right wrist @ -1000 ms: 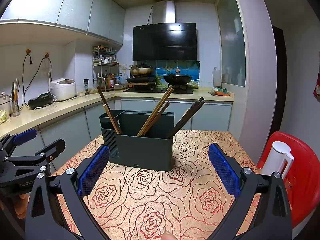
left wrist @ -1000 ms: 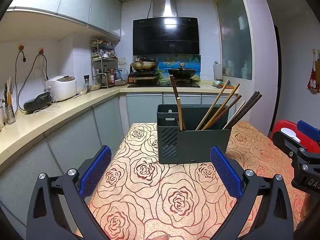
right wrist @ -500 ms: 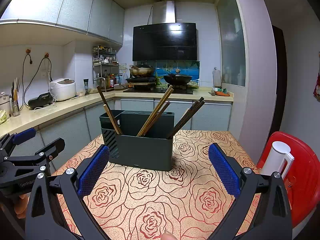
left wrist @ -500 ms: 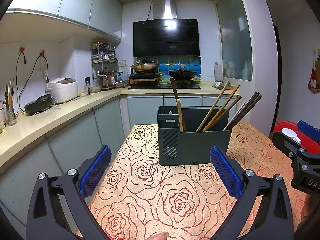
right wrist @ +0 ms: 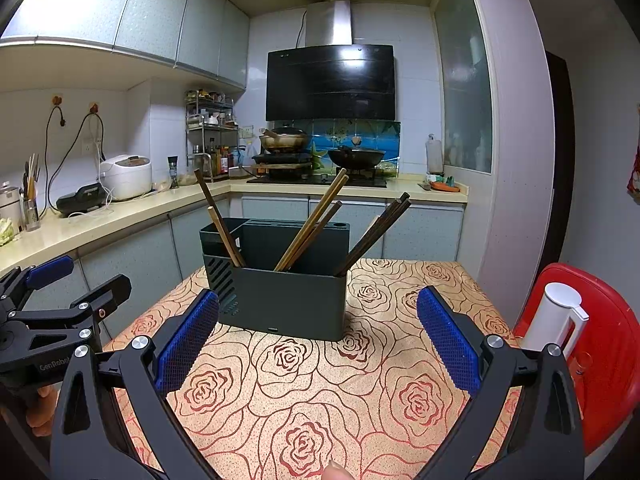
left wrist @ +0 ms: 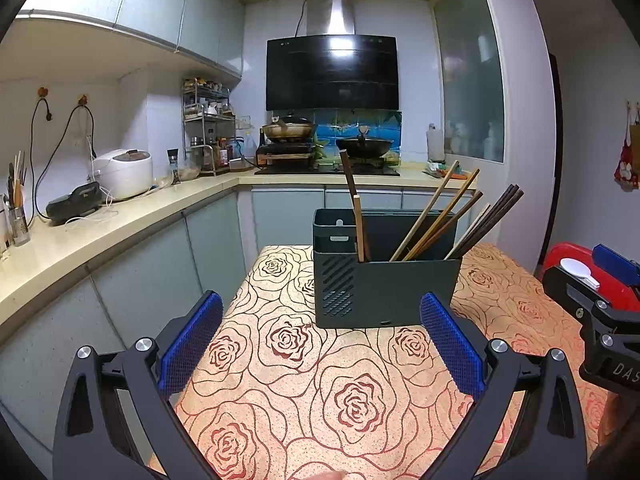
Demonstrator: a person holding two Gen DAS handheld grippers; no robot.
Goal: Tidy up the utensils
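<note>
Chopsticks (left wrist: 430, 222) lean messily in our holder (right wrist: 288, 300); both grippers (left wrist: 320, 344) (right wrist: 318, 340) wide apart, empty. Next we likely grab one.

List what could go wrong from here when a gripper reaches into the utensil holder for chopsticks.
1. The chopsticks lean in crossed bundles, so pulling one may drag out its neighbours.
2. The utensil holder stands free on the tablecloth; a sideways tug may tip or slide it.
3. Both the left gripper and right gripper face the holder and could collide.

White-tiled kitchen, grey cabinets (left wrist: 132, 8), black range hood (left wrist: 332, 72), rose-patterned table (left wrist: 320, 380), beige counter (left wrist: 100, 228).
</note>
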